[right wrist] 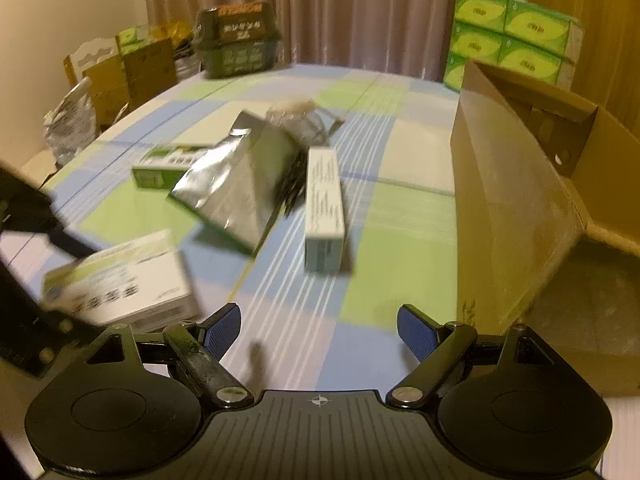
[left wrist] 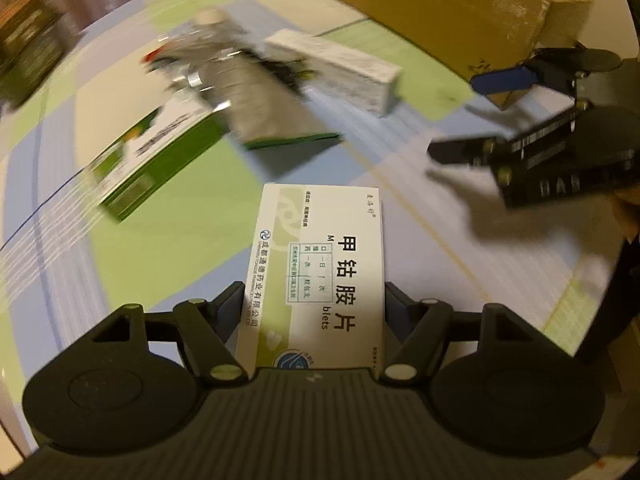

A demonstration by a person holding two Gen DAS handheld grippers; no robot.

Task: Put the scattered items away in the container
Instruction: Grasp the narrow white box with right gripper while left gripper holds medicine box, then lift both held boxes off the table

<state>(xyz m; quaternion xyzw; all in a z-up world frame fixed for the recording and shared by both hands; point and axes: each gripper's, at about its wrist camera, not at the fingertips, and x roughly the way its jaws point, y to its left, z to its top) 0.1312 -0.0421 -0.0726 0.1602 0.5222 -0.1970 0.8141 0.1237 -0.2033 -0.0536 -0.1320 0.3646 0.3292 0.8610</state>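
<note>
My left gripper [left wrist: 314,300] is shut on a white and green medicine box [left wrist: 320,268] and holds it above the table; the box also shows in the right wrist view [right wrist: 120,284], at the lower left. My right gripper [right wrist: 320,330] is open and empty, low over the tablecloth; in the left wrist view [left wrist: 460,116] it is at the right, next to the cardboard box. The open cardboard box [right wrist: 516,200] stands at the right. On the table lie a green box [right wrist: 168,164], a silver foil pouch [right wrist: 236,188], a long white box [right wrist: 324,204] and a clear wrapper [right wrist: 300,116].
The checked tablecloth [right wrist: 384,240] covers the table. At the far edge stand a dark box [right wrist: 236,40], brown cartons [right wrist: 132,72] and a foil bag [right wrist: 72,124]. Green tissue packs [right wrist: 512,40] are stacked behind the cardboard box. Curtains hang at the back.
</note>
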